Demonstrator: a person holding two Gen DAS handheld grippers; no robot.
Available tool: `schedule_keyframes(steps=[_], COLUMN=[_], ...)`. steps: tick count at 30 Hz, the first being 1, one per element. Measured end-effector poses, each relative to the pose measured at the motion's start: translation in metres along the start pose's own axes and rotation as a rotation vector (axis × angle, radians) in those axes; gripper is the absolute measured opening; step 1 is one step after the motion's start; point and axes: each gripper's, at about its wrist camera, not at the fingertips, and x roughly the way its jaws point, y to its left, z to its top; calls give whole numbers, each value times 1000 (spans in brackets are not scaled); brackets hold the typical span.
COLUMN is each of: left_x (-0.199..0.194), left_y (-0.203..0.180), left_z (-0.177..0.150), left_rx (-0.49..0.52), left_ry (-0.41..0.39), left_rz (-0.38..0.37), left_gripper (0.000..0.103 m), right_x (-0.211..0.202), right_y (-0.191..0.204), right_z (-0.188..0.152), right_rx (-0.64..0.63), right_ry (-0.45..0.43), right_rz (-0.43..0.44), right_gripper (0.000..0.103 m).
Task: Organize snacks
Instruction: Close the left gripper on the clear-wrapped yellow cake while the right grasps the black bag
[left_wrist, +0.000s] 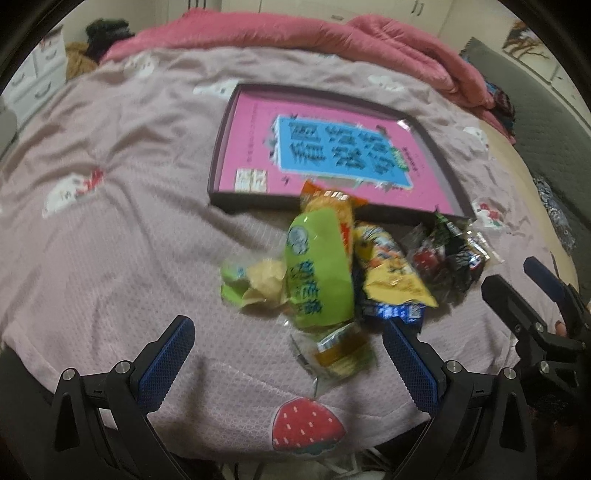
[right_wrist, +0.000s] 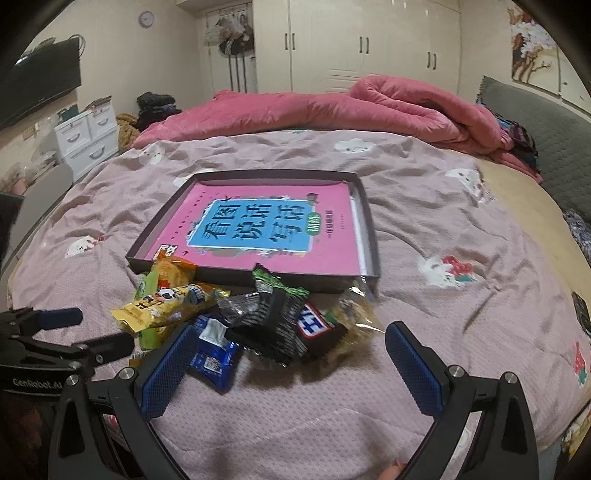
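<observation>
Left wrist: two spread grippers (left_wrist: 288, 332) (left_wrist: 517, 280), one tray (left_wrist: 221, 147).

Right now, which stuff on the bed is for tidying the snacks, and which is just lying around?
For the job:
- snack pile: green packet, yellow packet, black packet, blue packet
- shallow dark box, with a pink book in it
- both grippers, left and right, jaws open

Just lying about:
- pink quilt
- white drawers
- wall clock
</observation>
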Motion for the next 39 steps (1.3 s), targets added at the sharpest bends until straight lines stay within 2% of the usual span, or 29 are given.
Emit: schedule_keyframes(steps=[9, 16, 22, 32, 36, 39], left_x=[21, 37, 42, 49, 46, 43], left_y=[3, 3, -3, -7, -4, -4], left_z=[0, -5, -9, -12, -12, -12], left_rx=[-25, -52, -46, -35, -51, -41], left_ry=[58, 130, 140, 158, 143, 133], left_rz=[-13, -24, -23, -51, -70, -89], left_gripper=[101, 101, 101, 101, 94, 81], right_x=[15, 23, 28, 34, 39, 44], right_y=[6, 5, 6, 6, 8, 10], right_z=[4, 4, 3, 6, 9, 11], right_rx=[-16, -7, -10, -18, -33, -47], right_ry=[22, 46, 57, 60, 67, 74], right_rz=[17, 27, 24, 16, 21, 17], right_gripper=[83, 82, 81, 70, 55, 45])
